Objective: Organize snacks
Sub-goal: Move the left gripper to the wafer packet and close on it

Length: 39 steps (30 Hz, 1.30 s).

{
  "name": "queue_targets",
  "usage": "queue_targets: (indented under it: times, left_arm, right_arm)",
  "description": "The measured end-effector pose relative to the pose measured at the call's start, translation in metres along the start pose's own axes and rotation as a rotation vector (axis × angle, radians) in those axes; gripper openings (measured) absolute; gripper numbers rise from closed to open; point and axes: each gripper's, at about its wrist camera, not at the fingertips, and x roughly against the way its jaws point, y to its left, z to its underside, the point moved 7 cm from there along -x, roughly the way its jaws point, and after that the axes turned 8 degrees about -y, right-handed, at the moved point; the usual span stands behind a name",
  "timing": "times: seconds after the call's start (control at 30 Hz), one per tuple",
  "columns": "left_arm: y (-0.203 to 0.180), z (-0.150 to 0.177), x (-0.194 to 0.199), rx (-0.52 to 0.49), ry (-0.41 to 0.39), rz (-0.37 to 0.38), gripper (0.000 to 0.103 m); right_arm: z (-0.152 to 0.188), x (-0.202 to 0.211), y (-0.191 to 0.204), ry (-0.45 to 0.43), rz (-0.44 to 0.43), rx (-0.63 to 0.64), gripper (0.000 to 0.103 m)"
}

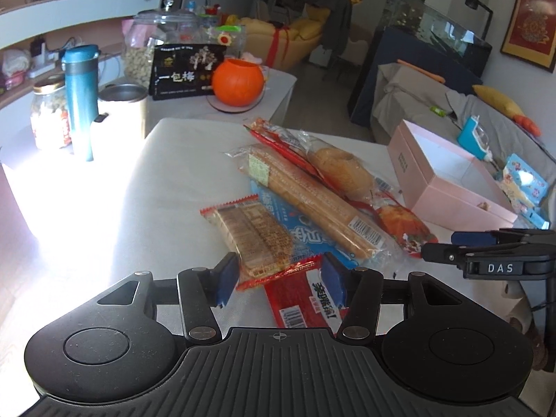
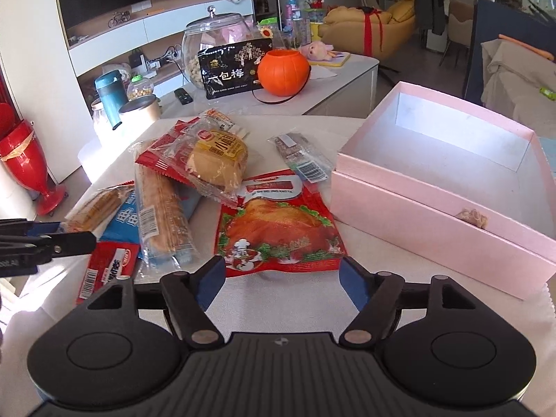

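1. Pink cardboard forms an open gift box [image 2: 448, 215], set at the right side of a pale table [image 1: 166, 180]; one small snack piece [image 2: 473, 217] is seen against the inside of its near wall.
2. Wrapped snacks are heaped on the table to the left of the box, apart from it.
3. A red roast-chicken packet [image 2: 281, 232] is laid flat nearest the right gripper [image 2: 278, 281], whose blue pads are spread wide on either side of the packet's near edge; no pad is seen pressing on it, so nothing is gripped.
4. A bun in a clear and red wrapper [image 2: 212, 163] is rested on top of a long biscuit pack [image 2: 161, 215], which is laid across a blue packet [image 1: 305, 232].
5. A small dark bar with a barcode [image 2: 302, 158] is placed alone between the heap and the box.
6. A red-edged wafer packet [image 1: 257, 239] is seen between the parted pads of the left gripper [image 1: 281, 278], with a red strip packet [image 1: 302, 302] just beneath; whether the pads touch the wafer packet cannot be told.
7. An orange pumpkin bucket [image 2: 283, 73], a black plum bag [image 2: 232, 73], a glass jar [image 2: 212, 41] and a teal flask [image 1: 80, 97] are stood on a further counter behind.
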Motion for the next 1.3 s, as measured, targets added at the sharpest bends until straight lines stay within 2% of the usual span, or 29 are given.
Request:
queue_targets:
  times: [0.13, 0.3, 0.47, 0.6, 0.73, 0.77, 0.9, 0.97, 1.0, 1.07, 1.1, 1.17, 1.23, 1.3]
  left_arm:
    - [0.008, -0.005, -0.004, 0.039, -0.021, -0.049, 0.057]
    - [0.029, -0.002, -0.031, 0.051, 0.039, -0.147, 0.057]
    - [0.020, 0.012, -0.023, -0.028, 0.091, -0.076, 0.057]
    - [0.022, 0.020, 0.001, -0.007, 0.113, -0.032, 0.057]
    - [0.044, 0.008, 0.018, 0.070, 0.058, -0.091, 0.056]
    - [0.050, 0.005, 0.019, 0.094, 0.046, -0.110, 0.056]
    - [0.064, -0.012, 0.009, 0.191, -0.001, -0.169, 0.056]
    - [0.063, -0.020, -0.003, 0.198, -0.013, -0.186, 0.056]
    - [0.061, -0.024, -0.010, 0.190, -0.016, -0.195, 0.056]
    - [0.057, -0.028, -0.026, 0.155, -0.002, -0.214, 0.056]
    - [0.055, -0.028, -0.034, 0.130, 0.012, -0.228, 0.056]
    - [0.052, -0.026, -0.047, 0.087, 0.034, -0.247, 0.058]
    - [0.047, -0.024, -0.056, 0.060, 0.044, -0.233, 0.060]
    - [0.044, -0.020, -0.059, 0.041, 0.047, -0.219, 0.054]
  right_arm:
    - [0.005, 0.003, -0.011, -0.003, -0.024, -0.042, 0.073]
    - [0.017, 0.003, -0.014, 0.012, -0.031, -0.070, 0.075]
    - [0.019, 0.020, -0.002, -0.007, -0.056, -0.049, 0.075]
    - [0.013, 0.034, 0.029, -0.003, -0.122, -0.011, 0.075]
    - [0.020, 0.025, 0.082, 0.061, -0.256, 0.016, 0.075]
    - [0.022, 0.019, 0.095, 0.071, -0.264, 0.015, 0.075]
    - [0.024, -0.014, 0.135, 0.070, -0.219, 0.002, 0.078]
    - [0.023, -0.021, 0.149, 0.034, -0.167, 0.067, 0.078]
    - [0.025, -0.022, 0.155, 0.031, -0.146, 0.118, 0.076]
    - [0.030, -0.016, 0.159, 0.021, -0.130, 0.201, 0.054]
    - [0.032, -0.009, 0.156, 0.023, -0.148, 0.218, 0.053]
    - [0.034, 0.004, 0.142, 0.041, -0.175, 0.183, 0.035]
    - [0.037, 0.016, 0.117, 0.052, -0.146, 0.153, 0.025]
    - [0.040, 0.023, 0.087, 0.043, -0.060, 0.148, 0.025]
